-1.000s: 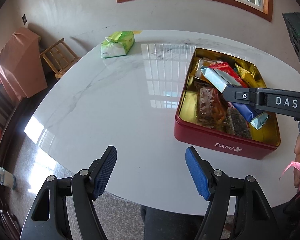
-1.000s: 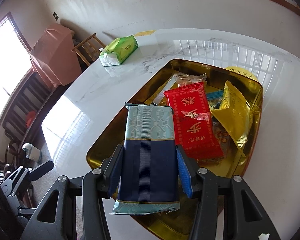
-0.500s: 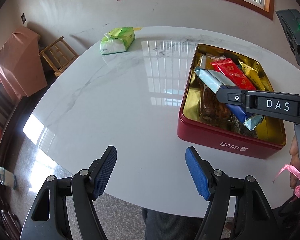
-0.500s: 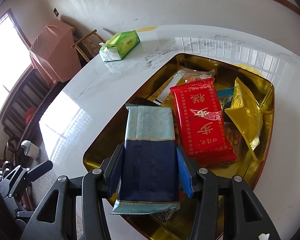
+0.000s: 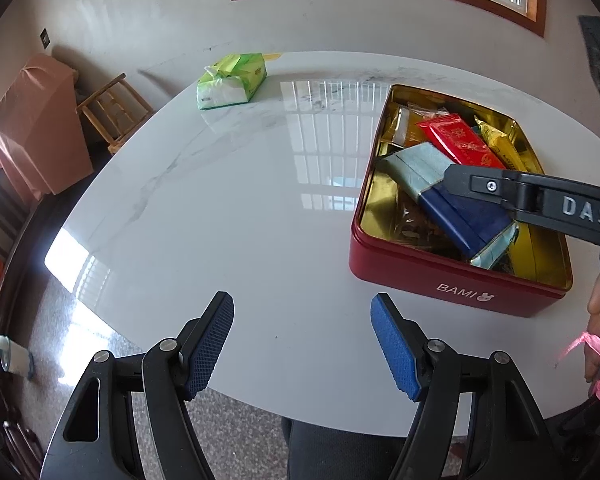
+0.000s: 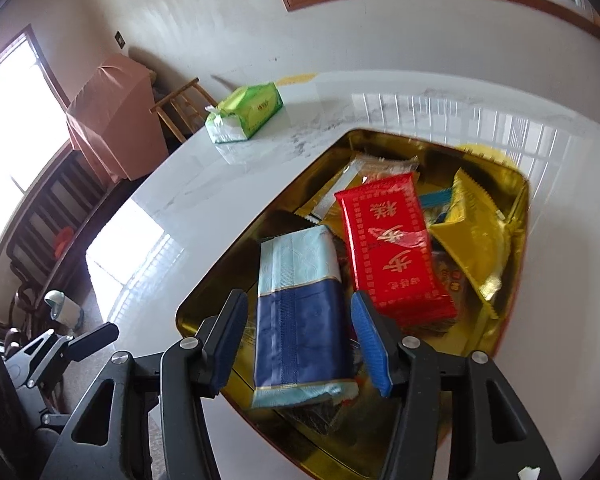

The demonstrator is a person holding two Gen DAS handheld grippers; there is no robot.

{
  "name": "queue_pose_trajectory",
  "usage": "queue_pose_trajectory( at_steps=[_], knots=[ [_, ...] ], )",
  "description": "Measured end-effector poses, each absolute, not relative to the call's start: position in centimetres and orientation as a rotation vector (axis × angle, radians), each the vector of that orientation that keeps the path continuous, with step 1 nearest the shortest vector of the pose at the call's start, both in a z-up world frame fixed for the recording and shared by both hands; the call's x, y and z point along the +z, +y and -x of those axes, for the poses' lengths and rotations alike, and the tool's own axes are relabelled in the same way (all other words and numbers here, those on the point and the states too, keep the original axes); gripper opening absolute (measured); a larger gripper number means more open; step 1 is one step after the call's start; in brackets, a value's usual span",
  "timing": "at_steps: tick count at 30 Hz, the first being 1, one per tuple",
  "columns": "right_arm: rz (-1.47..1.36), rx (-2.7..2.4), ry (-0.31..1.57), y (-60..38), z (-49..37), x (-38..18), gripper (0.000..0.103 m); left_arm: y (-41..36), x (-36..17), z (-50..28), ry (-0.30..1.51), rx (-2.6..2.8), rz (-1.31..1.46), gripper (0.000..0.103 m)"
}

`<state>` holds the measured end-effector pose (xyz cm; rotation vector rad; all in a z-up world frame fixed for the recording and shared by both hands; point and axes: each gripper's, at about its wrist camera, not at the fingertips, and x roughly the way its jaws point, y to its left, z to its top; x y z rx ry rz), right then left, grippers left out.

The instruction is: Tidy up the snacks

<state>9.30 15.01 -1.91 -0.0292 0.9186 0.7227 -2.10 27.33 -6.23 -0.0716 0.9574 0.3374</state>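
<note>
A red tin with a gold inside stands on the right of the white marble table. It holds a red packet, a gold packet and other snacks. A blue and pale-teal packet lies on the snacks at the tin's near end. My right gripper straddles it; its jaws are opening, and a gap shows between each pad and the packet. In the left wrist view one right finger crosses above the packet. My left gripper hovers open and empty over the table's near edge.
A green tissue pack lies at the table's far left. Beyond the table stand a wooden chair and a pink-covered piece of furniture. A person's hand with a pink ribbon shows at the right edge.
The right gripper's jaws have spread off the blue packet, which has sunk onto the snacks in the tin. The left gripper has not moved.
</note>
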Motion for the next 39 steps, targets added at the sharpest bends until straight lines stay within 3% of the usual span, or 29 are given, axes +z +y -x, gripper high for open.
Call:
queue_pose_trajectory(
  at_steps=[4, 9, 15, 23, 25, 30, 39],
  knots=[
    [0.066, 0.691, 0.815, 13.7, -7.4, -0.5, 0.058, 26.6, -5.6, 2.4, 0.922, 0.311, 0.063, 0.072],
    [0.117, 0.616, 0.641, 11.2, -4.2, 2.1, 0.073, 24.8, -3.9, 3.6, 0.807, 0.306, -0.012, 0.072],
    [0.175, 0.557, 0.457, 8.1, 0.1, 5.6, 0.085, 23.3, -0.5, 5.7, 0.645, 0.287, 0.014, 0.079],
    [0.155, 0.517, 0.391, 4.2, 3.2, 8.2, 0.088, 21.4, 4.5, 8.7, 0.492, 0.254, 0.015, 0.088],
    [0.144, 0.507, 0.378, 3.3, 3.7, 8.8, 0.088, 20.9, 5.8, 9.5, 0.450, 0.244, 0.011, 0.102],
    [0.125, 0.490, 0.347, 1.8, 4.9, 10.0, 0.090, 19.7, 9.1, 11.7, 0.360, 0.196, 0.014, 0.103],
    [0.103, 0.489, 0.281, 0.5, 6.5, 12.0, 0.093, 18.7, 12.0, 12.4, 0.363, 0.086, 0.044, 0.103]
  ],
)
